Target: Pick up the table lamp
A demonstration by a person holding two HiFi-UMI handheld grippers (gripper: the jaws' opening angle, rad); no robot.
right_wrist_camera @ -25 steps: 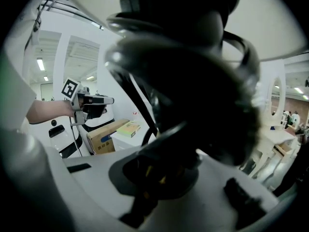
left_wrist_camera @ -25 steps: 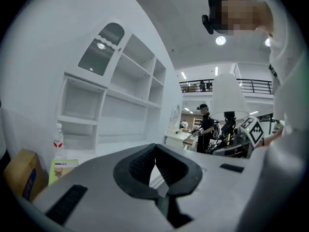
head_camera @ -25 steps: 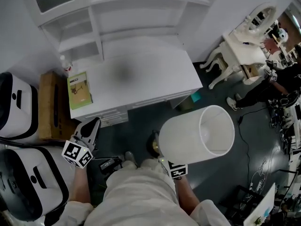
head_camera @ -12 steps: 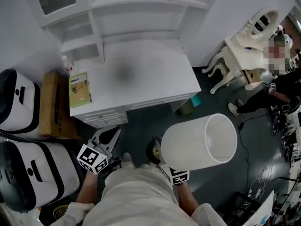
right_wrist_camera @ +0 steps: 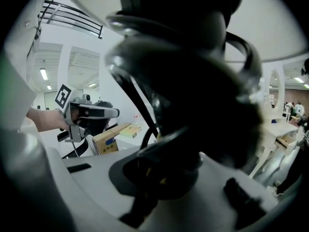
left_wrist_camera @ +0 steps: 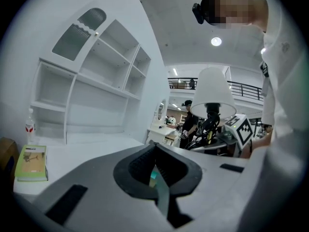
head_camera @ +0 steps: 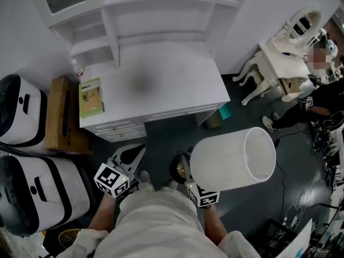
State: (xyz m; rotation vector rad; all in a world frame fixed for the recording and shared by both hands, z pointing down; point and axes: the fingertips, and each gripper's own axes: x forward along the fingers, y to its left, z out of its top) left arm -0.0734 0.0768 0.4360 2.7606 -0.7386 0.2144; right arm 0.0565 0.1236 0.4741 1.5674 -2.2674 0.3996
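The table lamp is off the floor, tipped on its side, its white shade [head_camera: 232,160] pointing right and its dark base [head_camera: 179,169] near my body. My right gripper [head_camera: 186,172] is shut on the lamp's dark stem [right_wrist_camera: 178,105], which fills the right gripper view. In the left gripper view the lamp shade [left_wrist_camera: 211,93] shows upright-looking above the right gripper's marker cube [left_wrist_camera: 240,127]. My left gripper [head_camera: 133,155] hangs low at the left, apart from the lamp, its jaws together with nothing between them [left_wrist_camera: 154,151]. It also shows in the right gripper view as the left gripper [right_wrist_camera: 89,113].
A white desk [head_camera: 172,93] with a shelf unit [head_camera: 140,15] stands ahead; a green book [head_camera: 90,97] and a small bottle [head_camera: 78,69] are on its left end. A cardboard box [head_camera: 56,123] and white-and-black cases [head_camera: 32,192] are at left. A white vanity [head_camera: 285,52] and a person [head_camera: 322,98] are at right.
My left gripper has swung right, away from the desk corner toward my body. The lamp in my right gripper has drifted a little to the right and lower in the head view.
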